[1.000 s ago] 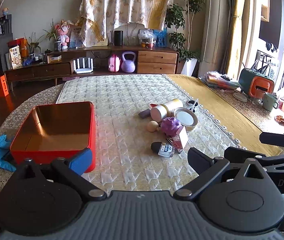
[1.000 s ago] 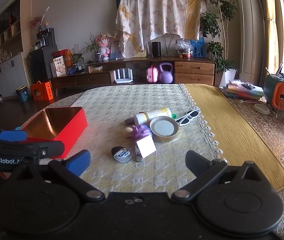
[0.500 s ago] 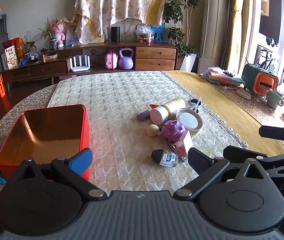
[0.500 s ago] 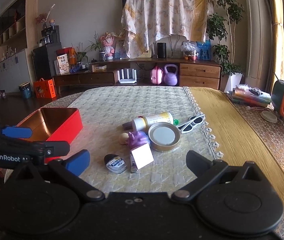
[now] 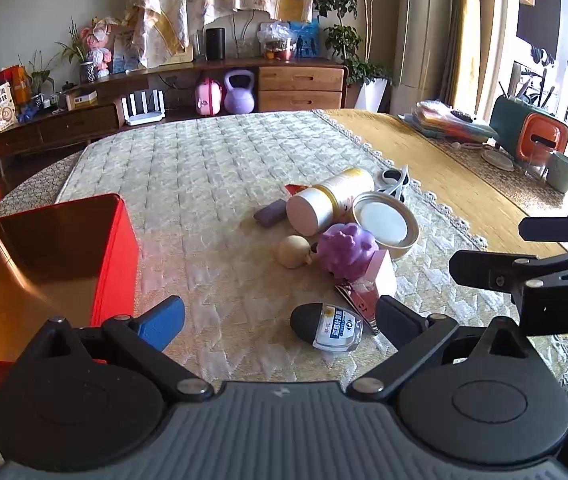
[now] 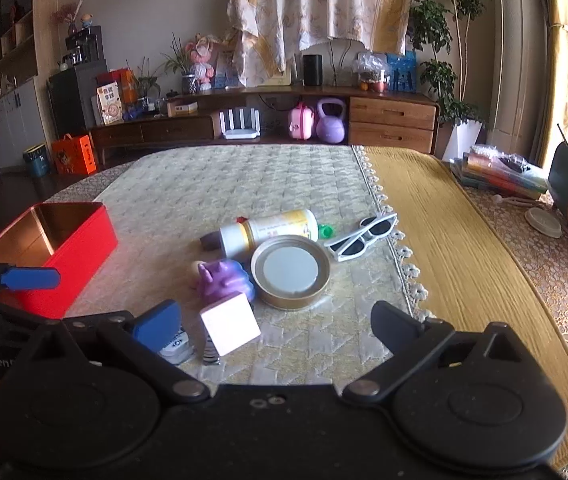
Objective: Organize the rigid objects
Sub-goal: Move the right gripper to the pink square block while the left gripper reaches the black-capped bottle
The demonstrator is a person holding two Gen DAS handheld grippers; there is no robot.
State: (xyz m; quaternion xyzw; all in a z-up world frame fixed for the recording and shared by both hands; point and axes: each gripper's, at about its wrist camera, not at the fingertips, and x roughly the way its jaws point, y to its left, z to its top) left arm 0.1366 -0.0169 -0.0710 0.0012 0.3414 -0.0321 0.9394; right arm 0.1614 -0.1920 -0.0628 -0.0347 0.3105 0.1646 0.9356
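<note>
A pile of small objects lies on the quilted cloth: a white-and-yellow bottle [image 5: 329,204] on its side, a round tin lid [image 5: 385,220], a purple toy figure [image 5: 345,250], a beige egg-shaped piece [image 5: 293,251], a white cube [image 6: 230,324], a black oval tag [image 5: 325,326] and white sunglasses [image 6: 363,236]. An open red tin box [image 5: 44,264] stands at the left. My left gripper [image 5: 280,316] is open and empty, just short of the black tag. My right gripper [image 6: 276,320] is open and empty, close over the cube and lid.
The mustard table runner [image 6: 443,248] lies right of the cloth, with a stack of books [image 6: 499,172] and a green-orange holder [image 5: 527,132] beyond. A mug [image 5: 561,172] stands at the far right. A low wooden sideboard [image 6: 284,120] lines the back wall.
Both grippers have moved forward and lower toward the pile, so the objects appear larger and nearer. Both stay open and nothing on the table has shifted.
</note>
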